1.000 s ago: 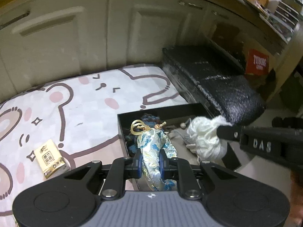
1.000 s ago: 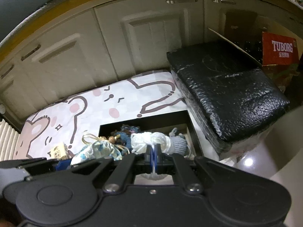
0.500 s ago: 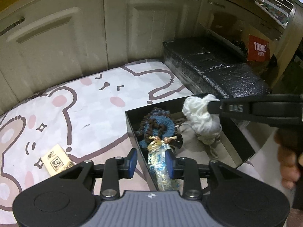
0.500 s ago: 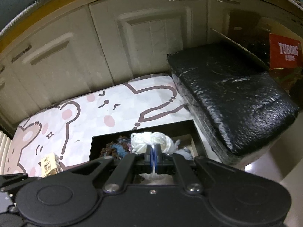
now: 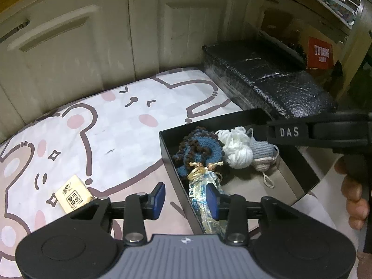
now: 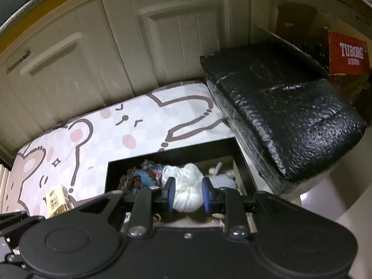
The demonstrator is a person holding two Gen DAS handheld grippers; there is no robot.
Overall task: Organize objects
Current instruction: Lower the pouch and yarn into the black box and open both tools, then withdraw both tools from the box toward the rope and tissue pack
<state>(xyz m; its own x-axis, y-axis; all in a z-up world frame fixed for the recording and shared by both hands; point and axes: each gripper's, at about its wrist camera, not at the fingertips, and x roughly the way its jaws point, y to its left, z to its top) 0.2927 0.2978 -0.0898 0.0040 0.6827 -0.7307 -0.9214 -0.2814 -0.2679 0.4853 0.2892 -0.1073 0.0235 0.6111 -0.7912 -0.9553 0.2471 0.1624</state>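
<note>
2 claws hang over a black box that sits on a bear-print mat. "DAS" is moulded in pale letters on the side of the right claw, which crosses the left wrist view from the right edge. A red carton far ahead and to the right of both claws reads "TUBORG", with a smaller line beneath too small to read. Left of the left claw, a small tan tissue pack lies flat on the mat with Chinese characters on its face.

The left claw is wide open and grips nothing. Its right pad sits by a blue-and-gold brocade pouch lying in the near end of the box, while its left pad hangs outside the box wall over the mat. The right claw is also open. A white yarn ball rests in the box between its pads, with gaps showing on both sides.

Just ahead of the pouch lies a blue-and-brown crochet piece, touching the yarn ball. A grey knitted piece lies on the ball's right. Beyond the box, a black wrapped block stands on the floor against cream cabinet doors.
</note>
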